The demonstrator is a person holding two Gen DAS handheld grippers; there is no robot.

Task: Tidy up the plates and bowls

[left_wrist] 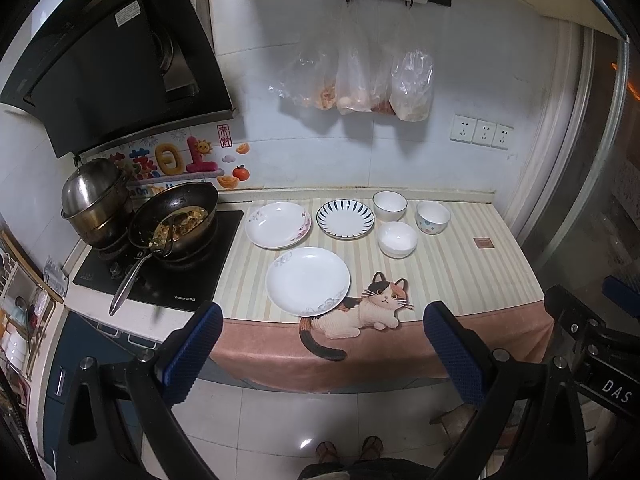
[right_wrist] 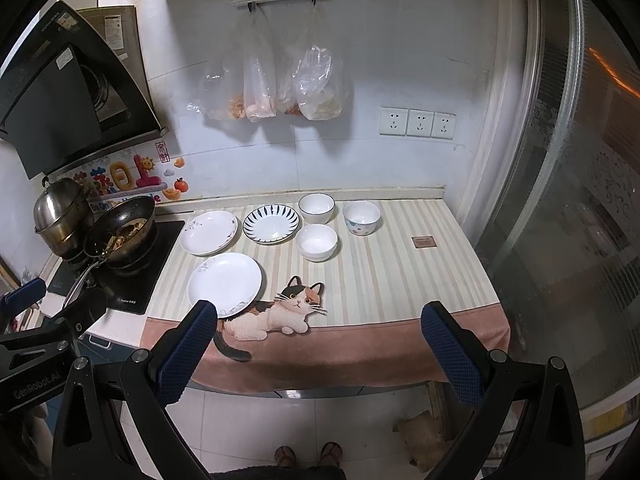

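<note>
Three plates lie on the striped counter mat (left_wrist: 460, 276): a white plate at the front (left_wrist: 307, 280) (right_wrist: 225, 283), a floral plate behind it (left_wrist: 278, 225) (right_wrist: 208, 232), and a blue-striped plate (left_wrist: 345, 218) (right_wrist: 271, 223). Three bowls stand to their right: a dark-rimmed one (left_wrist: 389, 205) (right_wrist: 316, 208), a plain white one (left_wrist: 397, 239) (right_wrist: 316, 242), and a dotted one (left_wrist: 433, 217) (right_wrist: 361, 217). My left gripper (left_wrist: 322, 346) and right gripper (right_wrist: 320, 346) are both open and empty, held back from the counter's front edge.
A stove at the left holds a wok with food (left_wrist: 176, 220) (right_wrist: 122, 232) and a steel pot (left_wrist: 94, 200) (right_wrist: 60, 216). A range hood (left_wrist: 112, 68) hangs above. Plastic bags (left_wrist: 356, 80) hang on the wall. A small brown square (left_wrist: 483, 242) lies on the mat.
</note>
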